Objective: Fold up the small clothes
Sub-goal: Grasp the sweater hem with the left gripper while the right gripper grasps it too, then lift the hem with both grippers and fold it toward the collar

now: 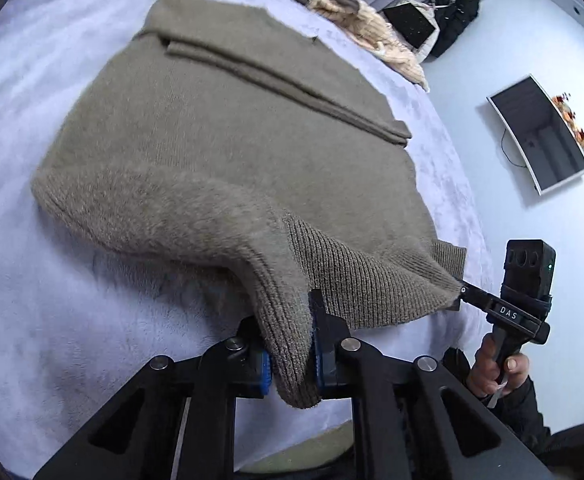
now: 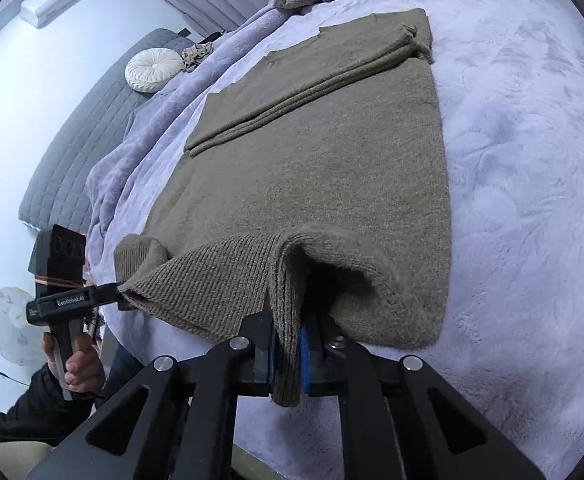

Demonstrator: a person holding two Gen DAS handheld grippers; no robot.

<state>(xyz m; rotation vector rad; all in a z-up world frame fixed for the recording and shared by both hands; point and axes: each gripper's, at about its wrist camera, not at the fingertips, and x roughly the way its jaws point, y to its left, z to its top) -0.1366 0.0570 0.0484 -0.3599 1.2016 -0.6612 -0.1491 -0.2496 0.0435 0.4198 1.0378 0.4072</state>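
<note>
The left gripper (image 1: 290,354) has its fingers clamped on the sweater (image 1: 228,152) hem; the right gripper (image 2: 290,354) pinches the same hem alongside. The sweater's length runs away from both across the bed (image 2: 531,160).

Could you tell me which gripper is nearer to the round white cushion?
Left. The left gripper holds the sweater hem on the round white cushion side; the right gripper grips farther across.

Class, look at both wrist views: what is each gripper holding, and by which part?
Both hold the olive sweater by its ribbed bottom hem: left gripper at one point, right gripper further along.
</note>
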